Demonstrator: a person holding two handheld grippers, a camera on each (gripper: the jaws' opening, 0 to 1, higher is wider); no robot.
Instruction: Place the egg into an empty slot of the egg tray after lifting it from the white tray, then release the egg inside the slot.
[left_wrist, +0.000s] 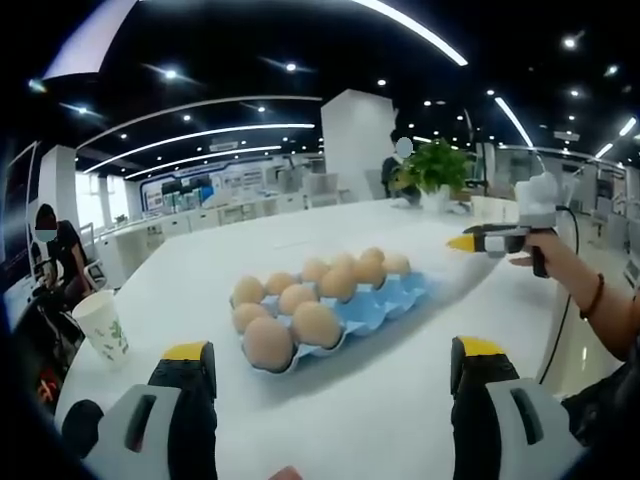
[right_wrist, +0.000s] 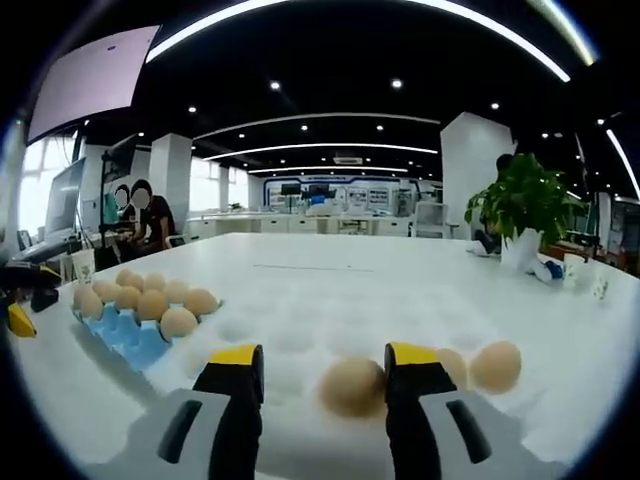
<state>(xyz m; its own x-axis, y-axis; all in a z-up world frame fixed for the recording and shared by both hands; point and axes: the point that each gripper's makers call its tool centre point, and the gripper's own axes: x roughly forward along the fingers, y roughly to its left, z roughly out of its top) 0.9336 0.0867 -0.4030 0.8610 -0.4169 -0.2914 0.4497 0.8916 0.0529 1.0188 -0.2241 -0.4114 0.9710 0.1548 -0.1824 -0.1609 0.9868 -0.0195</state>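
Note:
A blue egg tray (left_wrist: 395, 300) holding several brown eggs (left_wrist: 316, 323) lies on the white table just ahead of my left gripper (left_wrist: 332, 362), whose jaws stand wide apart with nothing between them. In the right gripper view, a white dimpled tray (right_wrist: 300, 325) lies under my right gripper (right_wrist: 325, 372), which is open. A brown egg (right_wrist: 350, 387) sits on that tray between the jaws, close against the right one. Two more eggs (right_wrist: 497, 365) lie just to the right. The blue egg tray (right_wrist: 125, 335) is at the left. A hand holds the right gripper (left_wrist: 490, 240) beyond the tray's right end.
A paper cup (left_wrist: 103, 325) stands near the table's left edge. A potted plant (left_wrist: 435, 165) stands at the far side of the table, also seen in the right gripper view as the plant (right_wrist: 525, 205). People sit at desks beyond. The left gripper (right_wrist: 20, 300) peeks in at the left edge.

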